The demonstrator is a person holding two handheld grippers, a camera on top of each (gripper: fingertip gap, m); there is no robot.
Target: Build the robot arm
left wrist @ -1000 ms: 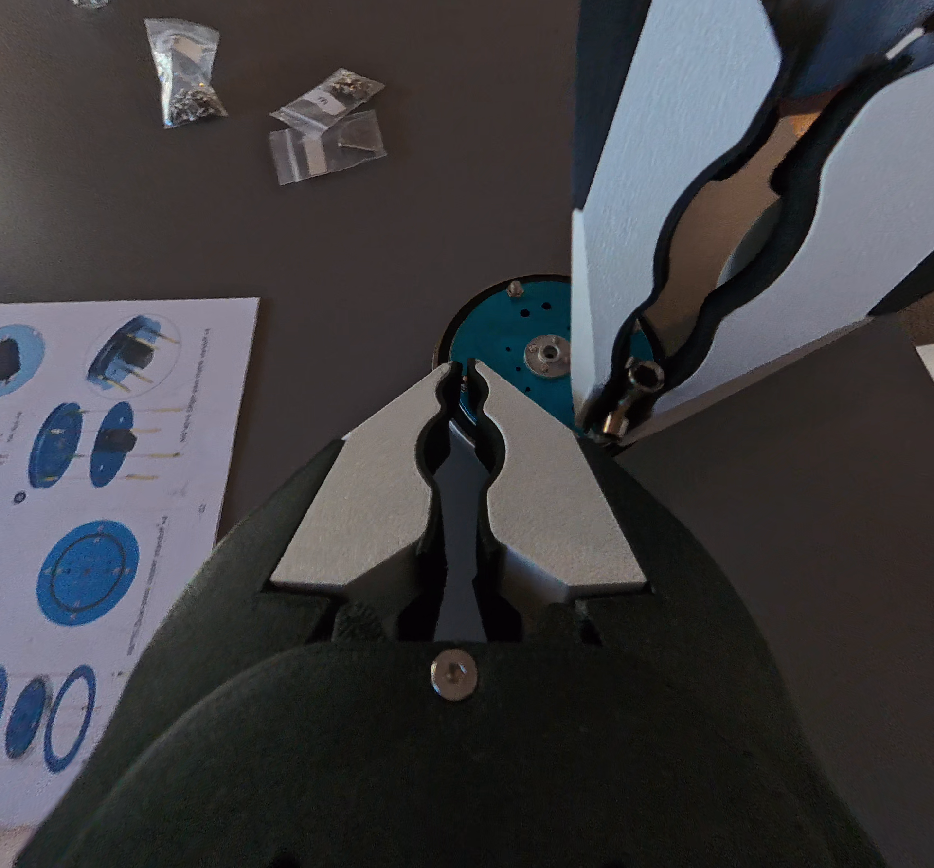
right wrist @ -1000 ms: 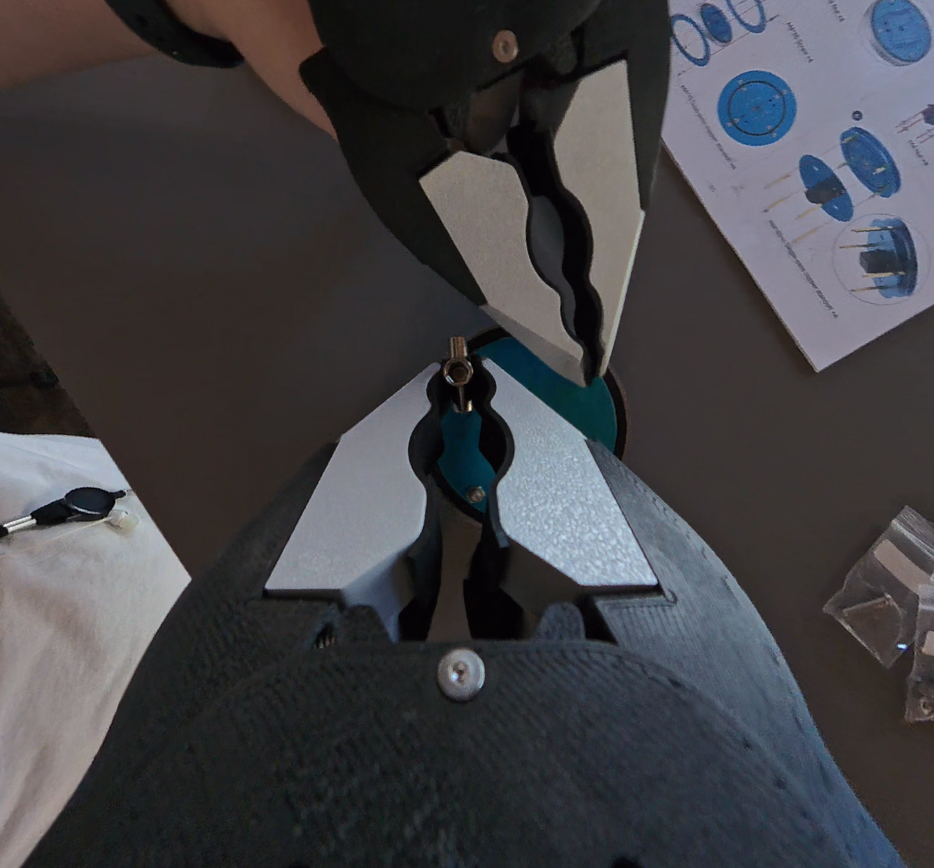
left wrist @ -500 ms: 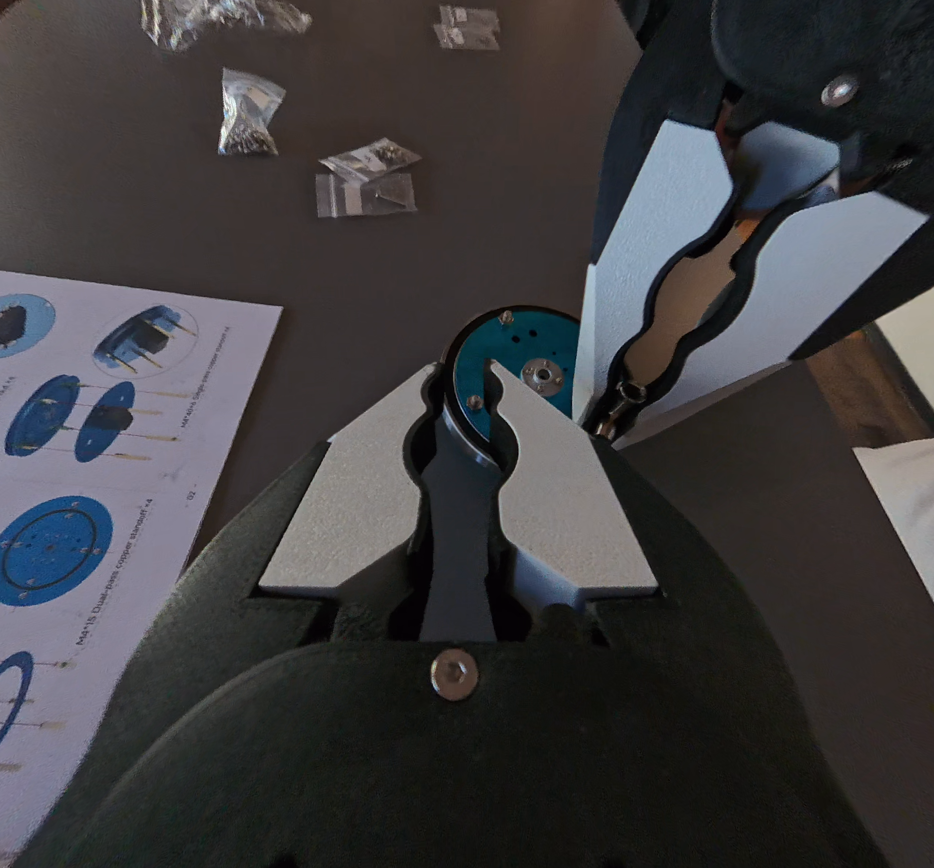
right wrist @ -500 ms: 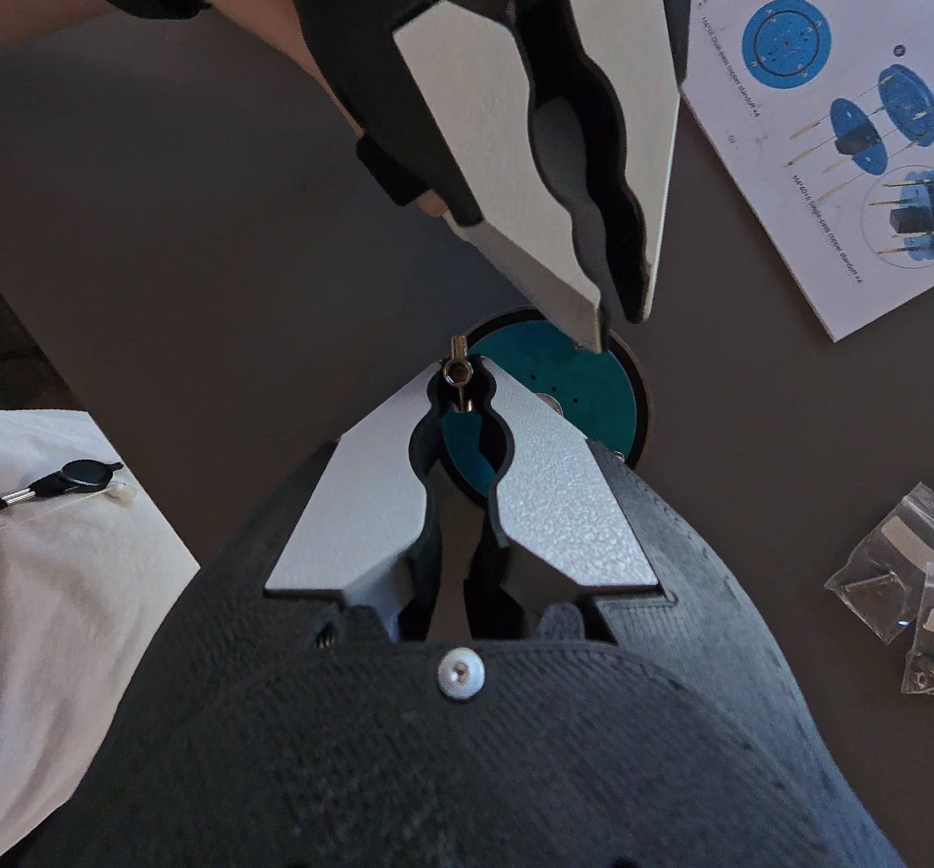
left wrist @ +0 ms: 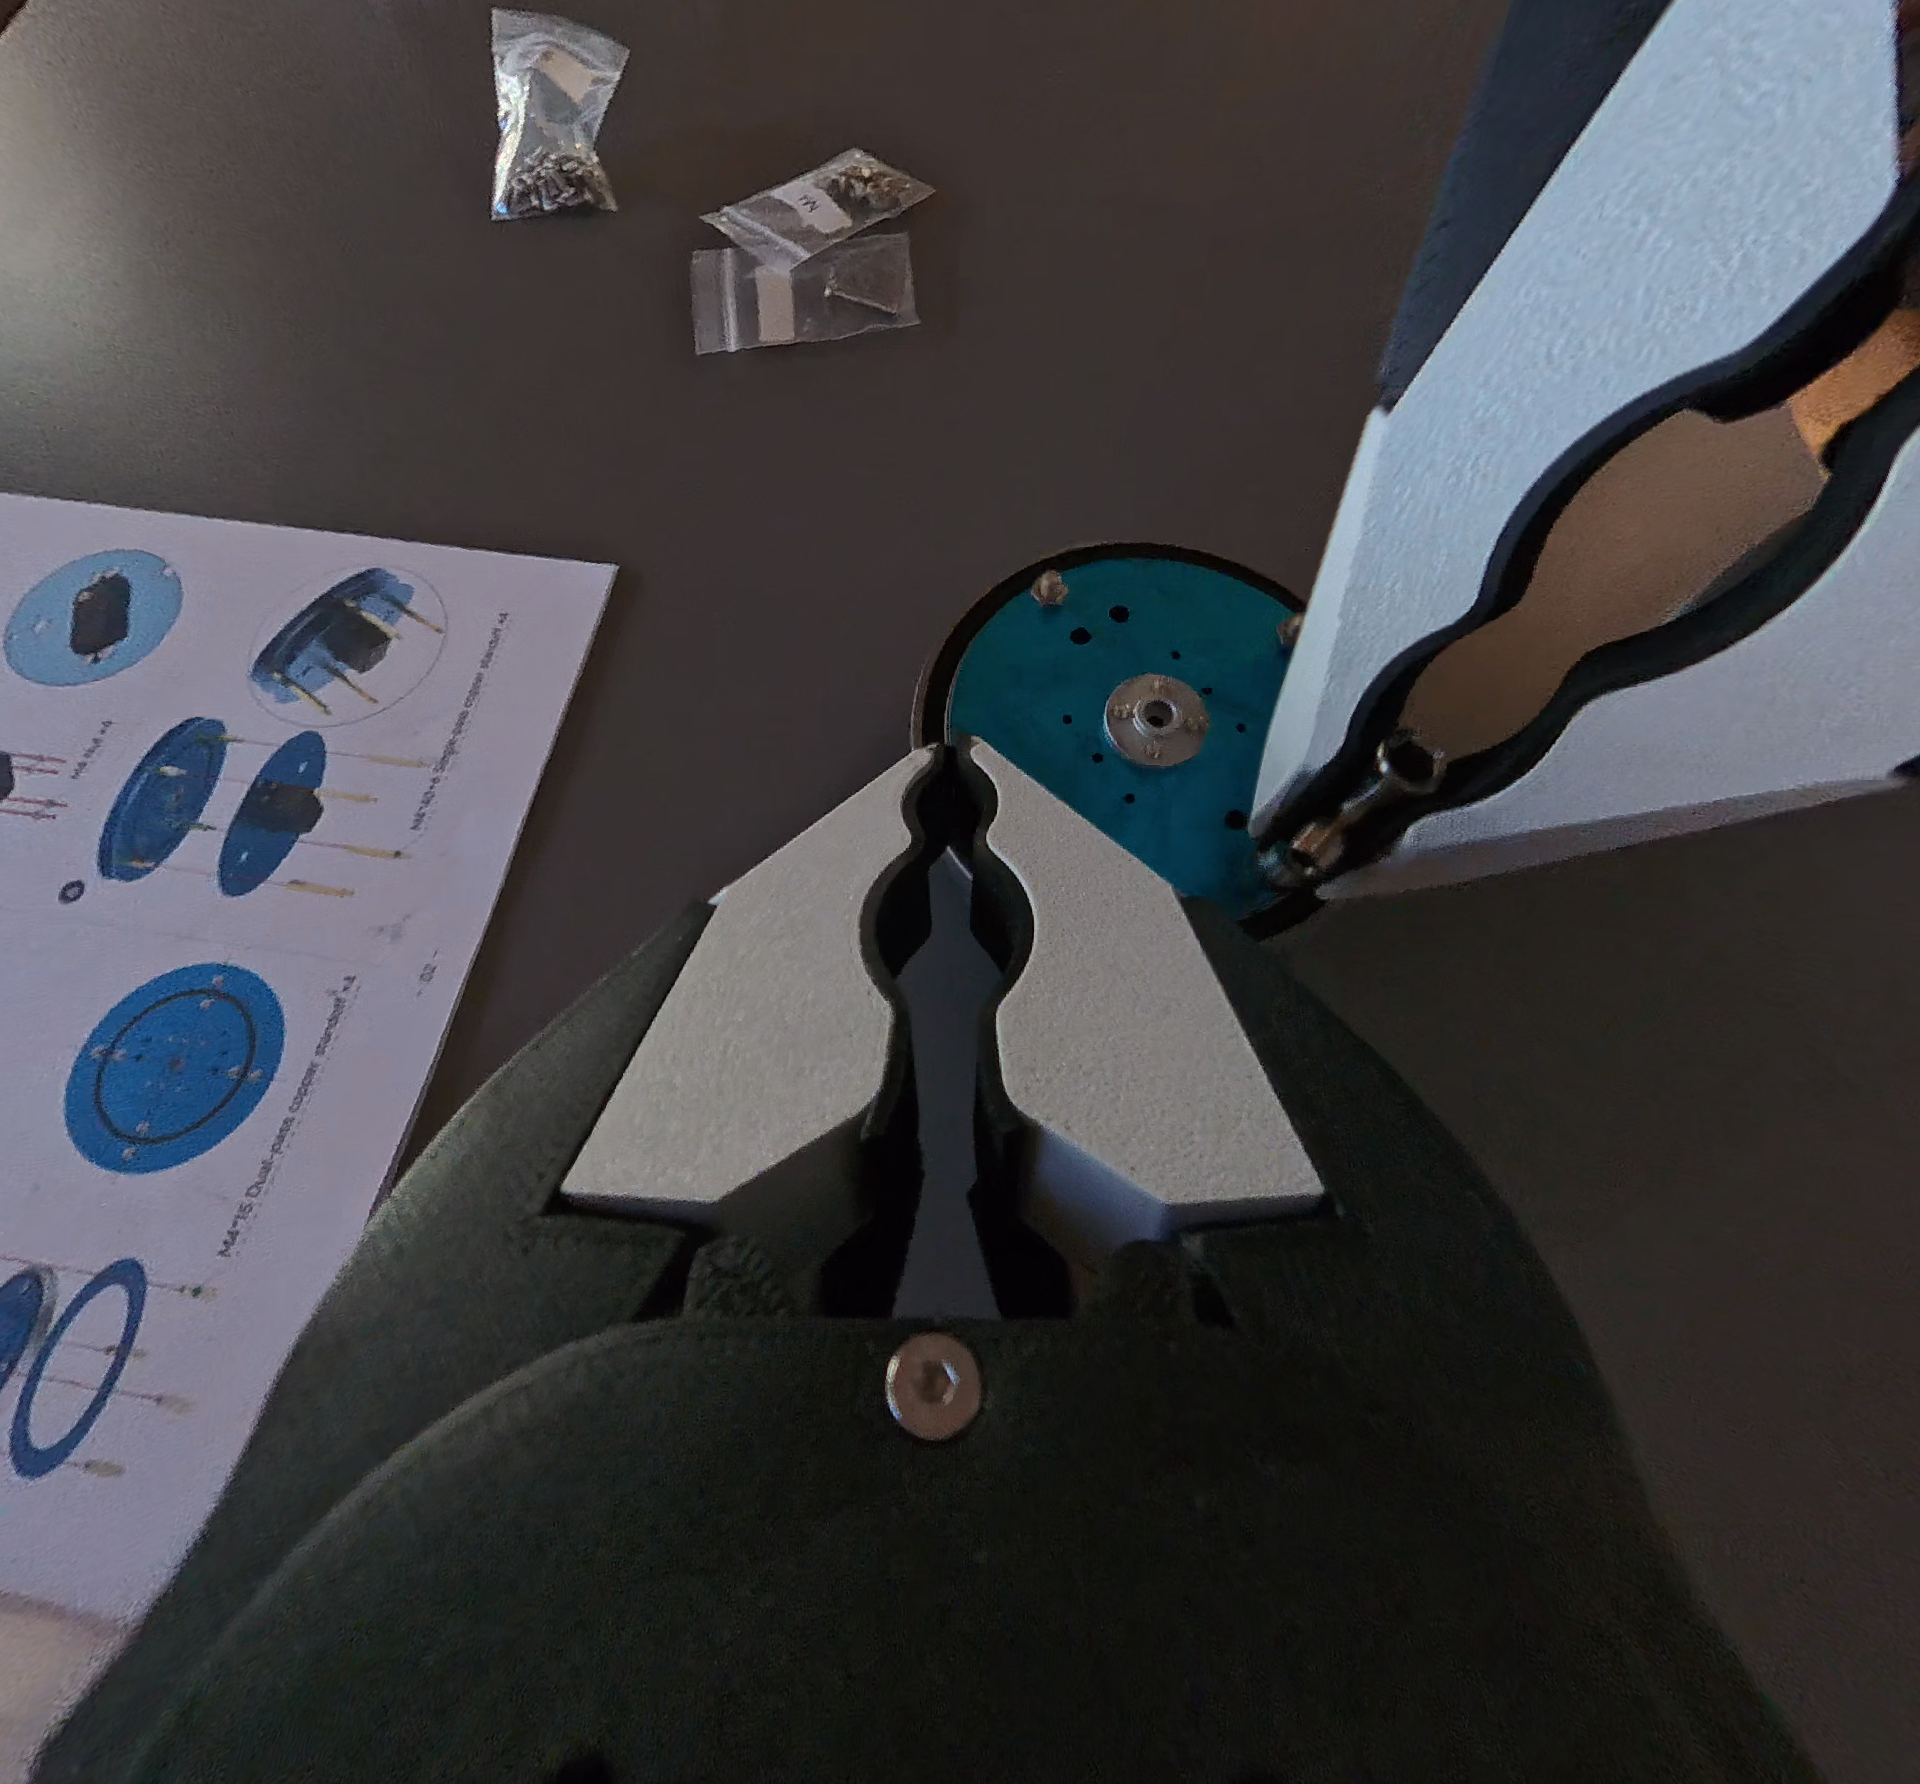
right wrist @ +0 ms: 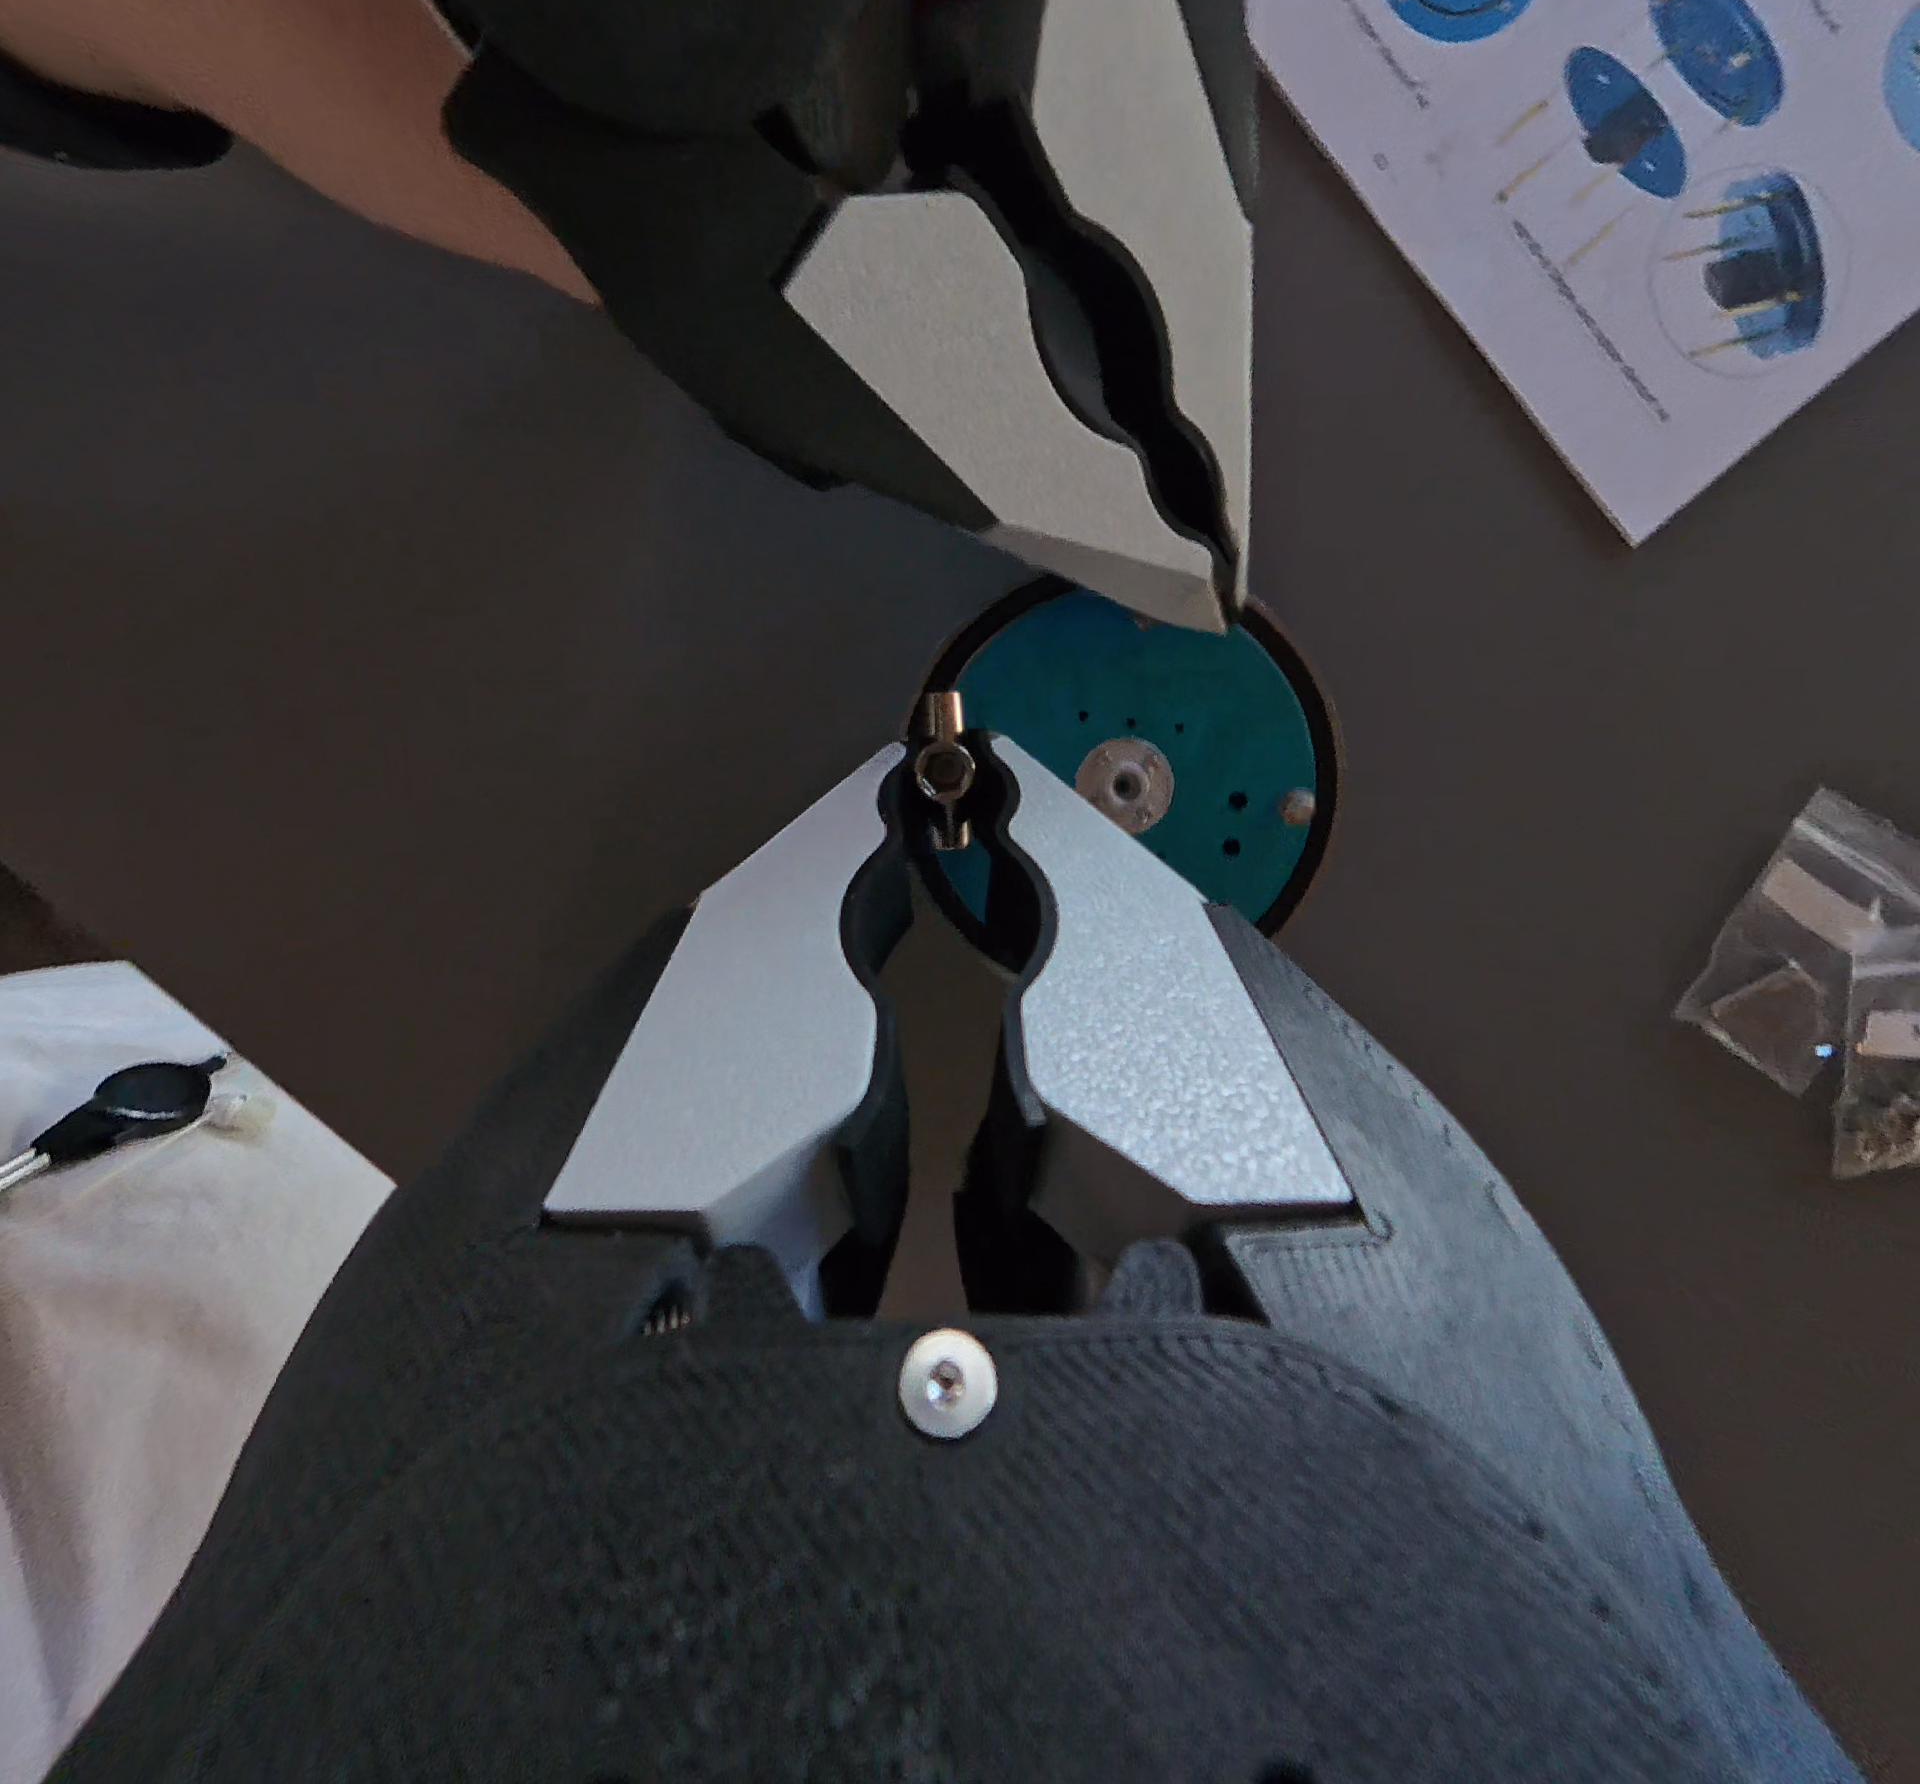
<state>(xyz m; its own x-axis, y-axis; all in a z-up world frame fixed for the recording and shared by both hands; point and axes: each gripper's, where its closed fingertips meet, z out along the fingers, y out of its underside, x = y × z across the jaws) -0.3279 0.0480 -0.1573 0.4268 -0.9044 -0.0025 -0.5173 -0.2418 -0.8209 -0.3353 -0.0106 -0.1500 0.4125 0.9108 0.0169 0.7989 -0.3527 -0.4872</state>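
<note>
Left wrist view: the left gripper [left wrist: 954,755] is clenched, its 2 grey fingers meeting at the tips with nothing visible between them; the tips sit at the near rim of a round teal disc with a black edge and a silver centre hub [left wrist: 1091,695], which lies flat on the dark brown tabletop [left wrist: 1039,280]. The right gripper [left wrist: 1351,825] comes in from the right edge, grasping a small silver metal socket tool [left wrist: 1361,804] whose end rests at the disc's rim. A white instruction sheet with blue diagrams [left wrist: 260,851] lies toward the left edge. 3 clear plastic bags of small hardware [left wrist: 800,254] lie beyond the disc, well apart from it.

Right wrist view: the right gripper [right wrist: 945,773] is clamped on the socket tool [right wrist: 943,770], at the disc's [right wrist: 1122,685] left rim. The left gripper [right wrist: 1216,596], fingertips together, touches the far rim. A white cloth [right wrist: 156,1267] covers the near left corner and carries a black-handled tool [right wrist: 125,1111].
</note>
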